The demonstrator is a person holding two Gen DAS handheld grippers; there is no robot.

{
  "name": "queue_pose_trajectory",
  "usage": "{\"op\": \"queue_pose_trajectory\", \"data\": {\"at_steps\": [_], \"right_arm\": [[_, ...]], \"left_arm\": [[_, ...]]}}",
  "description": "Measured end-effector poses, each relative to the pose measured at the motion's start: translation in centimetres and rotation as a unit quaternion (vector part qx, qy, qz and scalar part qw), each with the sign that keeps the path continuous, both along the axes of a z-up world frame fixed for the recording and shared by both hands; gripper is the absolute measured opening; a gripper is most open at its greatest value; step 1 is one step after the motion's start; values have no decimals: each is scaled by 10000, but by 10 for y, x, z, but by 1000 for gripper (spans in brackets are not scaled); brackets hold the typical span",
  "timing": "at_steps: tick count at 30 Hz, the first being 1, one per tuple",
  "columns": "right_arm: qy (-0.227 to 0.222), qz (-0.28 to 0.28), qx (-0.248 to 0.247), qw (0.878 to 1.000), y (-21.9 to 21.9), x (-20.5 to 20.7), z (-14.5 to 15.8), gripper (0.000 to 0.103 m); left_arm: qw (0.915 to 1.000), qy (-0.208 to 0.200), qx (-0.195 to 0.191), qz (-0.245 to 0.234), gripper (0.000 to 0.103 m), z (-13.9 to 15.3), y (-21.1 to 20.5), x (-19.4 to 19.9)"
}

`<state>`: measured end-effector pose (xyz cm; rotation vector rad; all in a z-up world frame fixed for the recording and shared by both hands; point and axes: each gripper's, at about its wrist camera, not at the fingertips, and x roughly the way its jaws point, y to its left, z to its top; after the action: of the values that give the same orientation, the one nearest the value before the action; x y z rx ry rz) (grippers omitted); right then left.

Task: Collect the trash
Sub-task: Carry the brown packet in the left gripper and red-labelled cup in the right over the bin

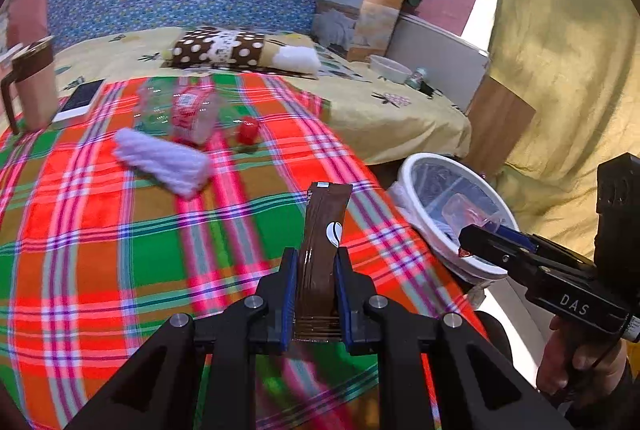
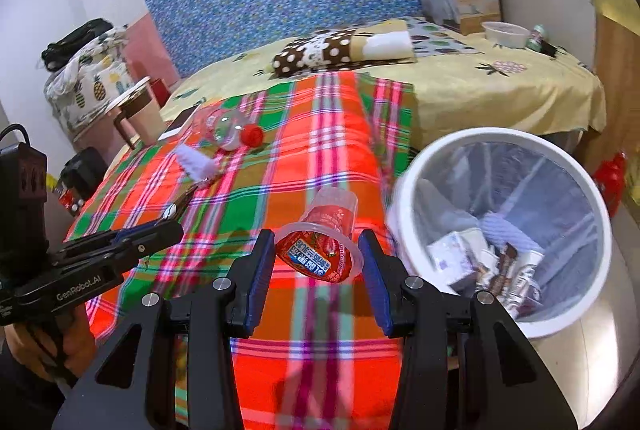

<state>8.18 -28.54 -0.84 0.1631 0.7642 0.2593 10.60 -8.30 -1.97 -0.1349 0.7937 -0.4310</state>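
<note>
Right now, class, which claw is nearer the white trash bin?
Right. The right claw, holding a red jelly cup, is beside the bin; the left claw is farther back over the blanket.

- I see a brown lidded mug [image 1: 34,86] with a white phone [image 1: 82,98] just beside it, on the plaid blanket [image 1: 100,230]
- polka-dot pillow [image 1: 218,48] on the bed
- white bowl [image 1: 390,68] near the boxes [image 1: 358,16]

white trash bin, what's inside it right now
The white trash bin has a clear liner holding crumpled white paper, a ridged white wad and brown-and-white wrappers. Whatever lies beneath that pile is covered.
</note>
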Motion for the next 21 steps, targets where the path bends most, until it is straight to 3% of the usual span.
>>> {"op": "queue_pose_trajectory", "data": {"at_steps": [21], "right_arm": [[31,-1144,10,9934,-87,-17,-4,45]], "left_arm": [[9932,-35,-6,-1166,18,1,-116,19]]}}
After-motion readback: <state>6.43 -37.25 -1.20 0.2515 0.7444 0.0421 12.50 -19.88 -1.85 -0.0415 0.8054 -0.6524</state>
